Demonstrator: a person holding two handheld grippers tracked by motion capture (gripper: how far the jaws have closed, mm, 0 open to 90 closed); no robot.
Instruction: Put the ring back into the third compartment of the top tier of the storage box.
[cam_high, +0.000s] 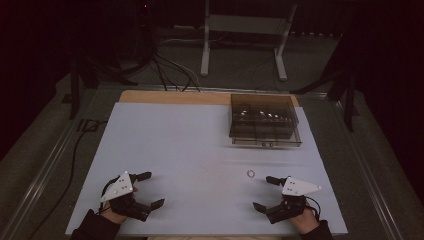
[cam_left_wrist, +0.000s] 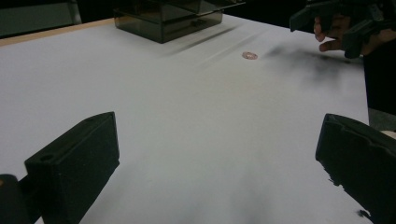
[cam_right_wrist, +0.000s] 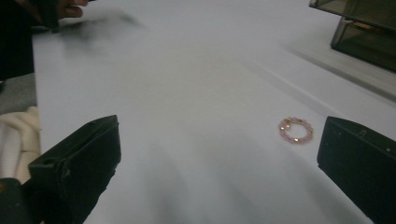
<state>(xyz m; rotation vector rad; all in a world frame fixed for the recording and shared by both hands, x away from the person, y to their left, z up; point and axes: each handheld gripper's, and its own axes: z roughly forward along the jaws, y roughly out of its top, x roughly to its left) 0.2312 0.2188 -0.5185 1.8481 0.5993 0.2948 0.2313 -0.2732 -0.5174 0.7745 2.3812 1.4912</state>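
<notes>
Your right gripper (cam_high: 266, 193) rests with its jaws spread wide, empty, near the table's front edge. A small pink beaded ring (cam_high: 250, 173) lies on the white table (cam_high: 175, 140) just beyond it. You seem about to pick it up: reach forward and close gently. Your left gripper (cam_high: 149, 190) also gapes, empty. The smoky drawer box (cam_high: 263, 120) sits well behind, with bare tabletop between.

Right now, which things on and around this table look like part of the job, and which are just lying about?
Part of the job, most likely:
pink bead ring, nearest the right gripper
smoky clear drawer box, a likely place for it
left gripper, open and idle

Just lying about:
cables on the floor beyond the table
white stand behind it
</notes>
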